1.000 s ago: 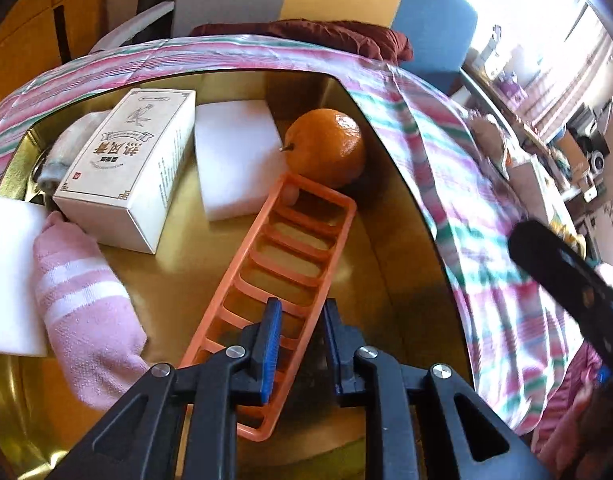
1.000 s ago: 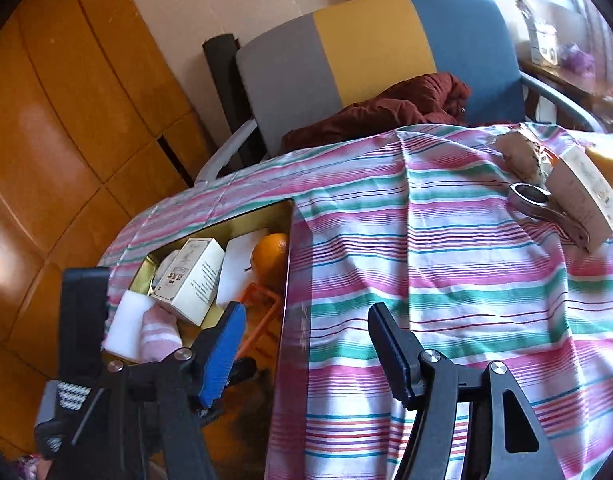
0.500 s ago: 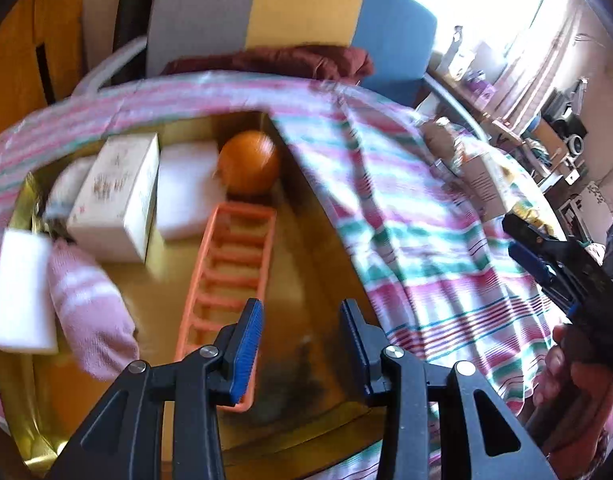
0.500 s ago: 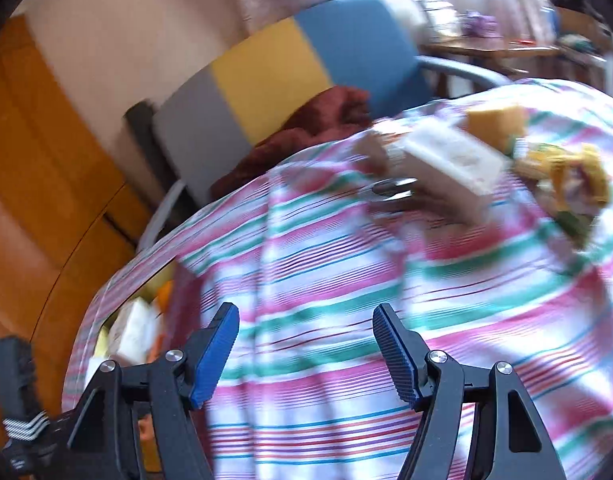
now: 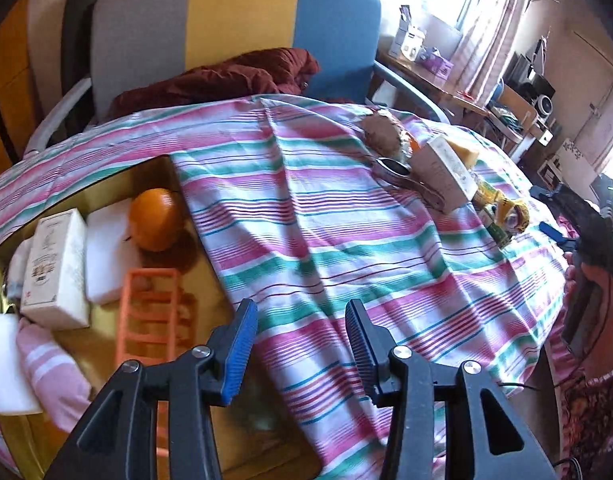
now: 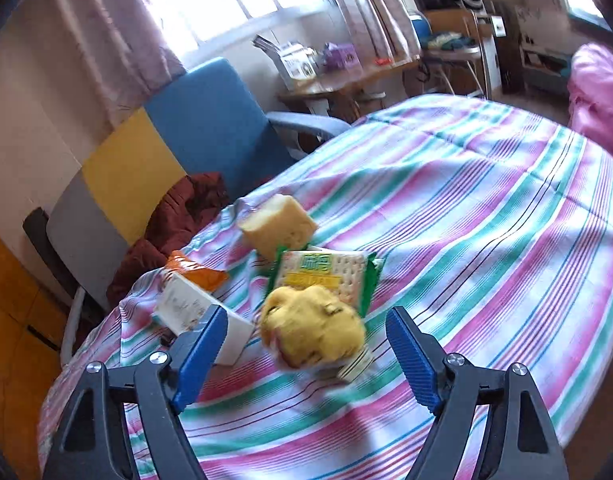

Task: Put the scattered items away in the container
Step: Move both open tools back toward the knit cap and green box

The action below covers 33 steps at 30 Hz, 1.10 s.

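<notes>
The gold container (image 5: 210, 276) sits at the left of the striped table. It holds an orange (image 5: 154, 218), an orange plastic rack (image 5: 150, 312), a white box (image 5: 56, 268), white sponges and a pink sock (image 5: 50, 376). My left gripper (image 5: 302, 348) is open and empty above the container's right edge. My right gripper (image 6: 306, 364) is open and empty, just in front of a yellow plush toy (image 6: 312, 330). Behind the toy lie a green cracker packet (image 6: 326, 274), a yellow sponge (image 6: 278, 228), a white box (image 6: 194, 312) and an orange bag (image 6: 198, 274).
The scattered items also show at the right in the left wrist view, with a metal tool (image 5: 398, 172) and a brown lump (image 5: 382, 132). A chair (image 5: 234, 28) with a dark red cloth (image 5: 218, 80) stands behind the table. A cluttered desk (image 6: 346, 80) is by the window.
My left gripper let go of the orange rack, opened and drew back to the right. My right gripper swung right from the container to the scattered items and now faces the yellow plush toy.
</notes>
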Available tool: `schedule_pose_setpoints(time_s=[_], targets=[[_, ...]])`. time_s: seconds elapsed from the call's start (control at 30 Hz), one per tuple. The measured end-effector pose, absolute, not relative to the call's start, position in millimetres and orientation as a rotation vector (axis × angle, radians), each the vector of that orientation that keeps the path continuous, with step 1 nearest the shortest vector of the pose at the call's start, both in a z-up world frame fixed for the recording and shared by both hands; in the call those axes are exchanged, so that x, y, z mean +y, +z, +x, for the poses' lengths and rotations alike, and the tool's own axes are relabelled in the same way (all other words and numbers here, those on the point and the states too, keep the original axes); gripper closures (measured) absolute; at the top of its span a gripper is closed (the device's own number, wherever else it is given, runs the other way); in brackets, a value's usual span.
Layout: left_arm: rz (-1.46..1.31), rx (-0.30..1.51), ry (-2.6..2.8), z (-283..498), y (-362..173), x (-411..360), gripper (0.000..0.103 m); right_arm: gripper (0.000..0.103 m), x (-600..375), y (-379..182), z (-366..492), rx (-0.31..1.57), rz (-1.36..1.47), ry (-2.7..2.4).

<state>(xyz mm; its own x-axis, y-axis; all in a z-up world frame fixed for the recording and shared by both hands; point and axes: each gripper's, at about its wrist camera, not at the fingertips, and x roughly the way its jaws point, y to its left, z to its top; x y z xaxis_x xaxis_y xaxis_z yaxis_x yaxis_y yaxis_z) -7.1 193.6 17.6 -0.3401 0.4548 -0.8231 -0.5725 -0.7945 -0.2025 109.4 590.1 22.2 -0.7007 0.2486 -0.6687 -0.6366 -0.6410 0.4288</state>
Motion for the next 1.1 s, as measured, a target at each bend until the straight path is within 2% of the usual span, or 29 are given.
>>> schedule_pose_setpoints(time_s=[0.07, 0.43, 0.7, 1.1], targets=[[-1.237, 0.165, 2.136, -1.4, 20.8, 197.4, 0.057, 0.022, 604.0, 10.4, 104.8, 0.988, -0.835, 2.325], [-1.264, 0.209, 2.159, 5.2, 10.7, 201.3, 0.057, 0.021, 608.6, -38.4, 81.1, 1.148, -0.942, 2.296], [-1.273, 0.207, 2.182, 3.7, 9.6, 196.1, 0.057, 0.024, 590.2, -45.6, 65.2, 0.997, -1.004, 2.327], [-1.282, 0.198, 2.191, 1.2, 6.8, 191.7, 0.057, 0.04, 545.7, -41.7, 66.0, 0.779, -1.077, 2.401]])
